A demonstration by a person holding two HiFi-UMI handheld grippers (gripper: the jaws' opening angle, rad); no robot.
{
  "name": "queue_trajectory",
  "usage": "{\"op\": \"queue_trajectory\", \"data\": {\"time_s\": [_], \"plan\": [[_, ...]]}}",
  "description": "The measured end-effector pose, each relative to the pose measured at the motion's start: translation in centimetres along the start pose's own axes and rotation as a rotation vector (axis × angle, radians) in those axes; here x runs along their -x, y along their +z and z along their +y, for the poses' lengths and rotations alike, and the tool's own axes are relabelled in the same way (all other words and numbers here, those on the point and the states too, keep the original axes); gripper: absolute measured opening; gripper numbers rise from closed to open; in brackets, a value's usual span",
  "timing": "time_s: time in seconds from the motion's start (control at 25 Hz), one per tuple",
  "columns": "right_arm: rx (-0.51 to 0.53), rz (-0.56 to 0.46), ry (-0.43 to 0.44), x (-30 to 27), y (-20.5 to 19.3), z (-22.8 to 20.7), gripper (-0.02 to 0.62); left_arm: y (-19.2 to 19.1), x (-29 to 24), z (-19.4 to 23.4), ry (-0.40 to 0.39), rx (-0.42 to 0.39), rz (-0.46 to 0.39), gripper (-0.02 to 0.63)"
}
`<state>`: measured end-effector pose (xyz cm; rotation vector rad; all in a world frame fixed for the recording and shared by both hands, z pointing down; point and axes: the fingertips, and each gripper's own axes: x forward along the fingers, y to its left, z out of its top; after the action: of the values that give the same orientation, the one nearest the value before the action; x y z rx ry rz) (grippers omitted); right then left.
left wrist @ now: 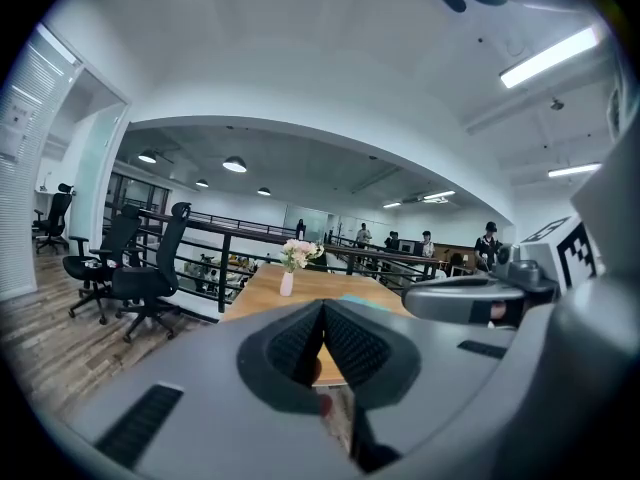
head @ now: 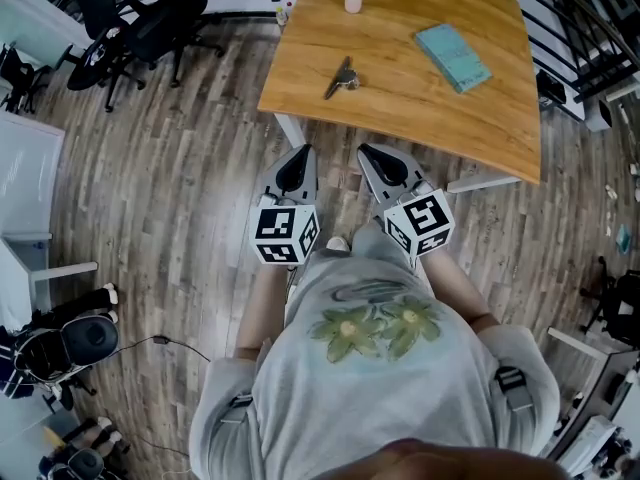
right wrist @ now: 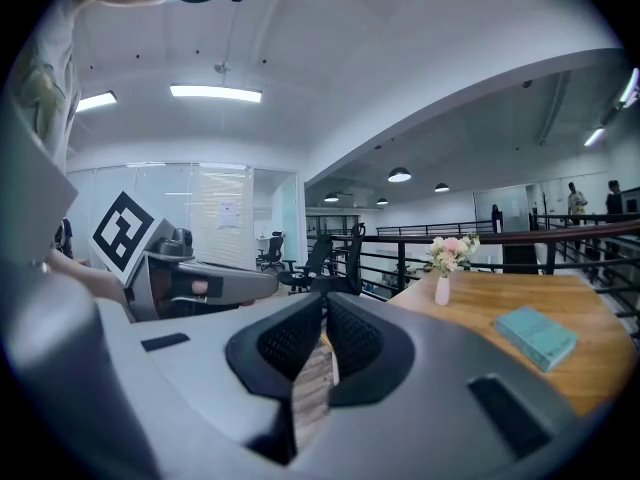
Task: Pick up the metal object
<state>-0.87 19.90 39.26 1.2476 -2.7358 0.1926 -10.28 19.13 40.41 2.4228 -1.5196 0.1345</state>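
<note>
Progress on the pick-up is nil so far, as I judge it. The wooden table stands ahead of the person, and both claws hang over the plank floor, just short of its near edge. The left claw has its jaws pressed together with nothing between them, and the right claw is closed and empty in the same way. The metal object lies flat on the table near the front left corner, untouched and apart from either claw. It is dark and slim, and what kind of tool it is I cannot tell. Everything is left to do: reach over the edge, open one claw, close it on the object and lift.

Counted from largest to smallest:
- One table.
- At least two black office chairs on the floor to the left, well away from the table.
- Two claws, each with its marker cube.
- One teal book towards the right side of the table.
- One small white vase of flowers at the far edge.
- One metal object.
</note>
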Motion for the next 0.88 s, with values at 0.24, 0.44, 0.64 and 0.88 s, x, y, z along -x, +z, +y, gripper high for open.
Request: {"op": "queue_trajectory", "data": {"time_s": [0.24, 0.44, 0.64, 0.88], "plan": [[0.007, 0.02, -0.003, -1.4, -0.5, -0.6, 0.041, -0.8, -1.5, 0.5, -0.026, 0.016, 0.021, 0.011], [-0.004, 0.042, -0.014, -3.2, -1.2, -2.0, 0.057, -1.0, -3.3, 1.6, -0.042, 0.011, 0.043, 0.011], [0.001, 0.073, -0.008, -5.7, -1.5, -4.2, 0.086, 0.1, -5.8, 3.5, -0.032, 0.01, 0.046, 0.011], [-0.002, 0.111, 0.013, -9.4, -1.6, -7.5, 0.135, 1.5, -9.8, 5.8, -0.015, 0.011, 0.046, 0.011]]}}
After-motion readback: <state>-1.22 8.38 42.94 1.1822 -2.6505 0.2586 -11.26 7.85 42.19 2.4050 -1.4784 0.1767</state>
